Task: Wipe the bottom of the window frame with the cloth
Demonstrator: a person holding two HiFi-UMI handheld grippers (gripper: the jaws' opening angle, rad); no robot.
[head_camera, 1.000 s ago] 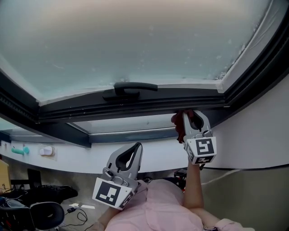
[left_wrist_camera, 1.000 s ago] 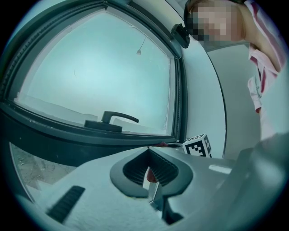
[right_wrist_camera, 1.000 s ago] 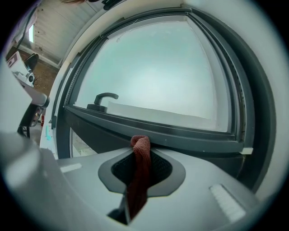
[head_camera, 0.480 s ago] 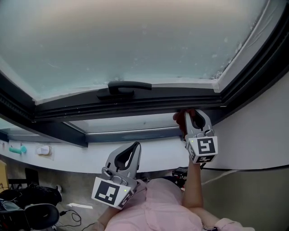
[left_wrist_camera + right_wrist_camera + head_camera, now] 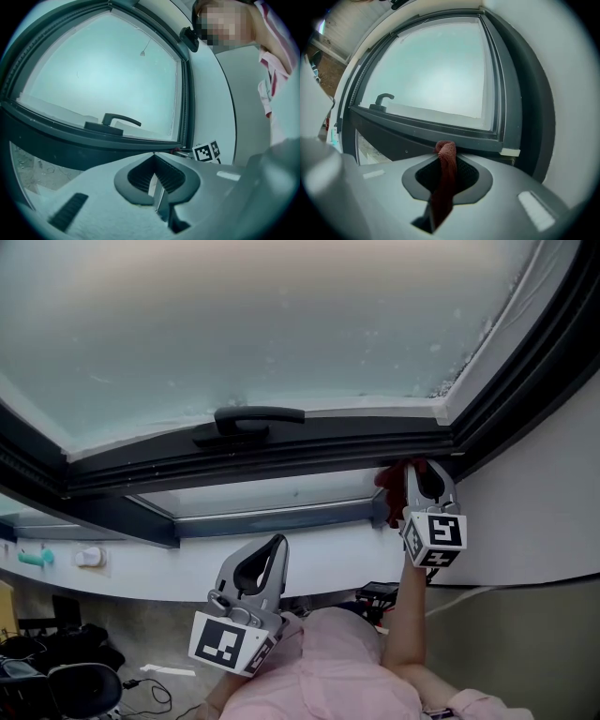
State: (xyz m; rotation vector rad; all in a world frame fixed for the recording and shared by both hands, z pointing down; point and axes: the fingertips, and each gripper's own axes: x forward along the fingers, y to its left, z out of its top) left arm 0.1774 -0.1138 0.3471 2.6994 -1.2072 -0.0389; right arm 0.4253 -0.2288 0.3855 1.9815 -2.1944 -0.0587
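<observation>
The right gripper (image 5: 420, 474) is clamped on a dark red terry cloth (image 5: 446, 161), which runs up between its jaws and bunches just past the tips. That wad presses against the dark grey bottom rail of the window frame (image 5: 440, 131) straight ahead of the gripper. Over the last second the gripper has slid to its right along the rail, so the frame's right-hand corner (image 5: 450, 442) now sits just beside it rather than a little way off. The black lever handle (image 5: 248, 423) lies well off to its left, and the frosted glass pane (image 5: 281, 324) is above. By my reading, the stroke is nearly at the end of the rail; the stretch to the gripper's left, under the handle, may need its own pass. The left gripper (image 5: 272, 549) hangs low and clear of the frame, its jaws together on nothing.
</observation>
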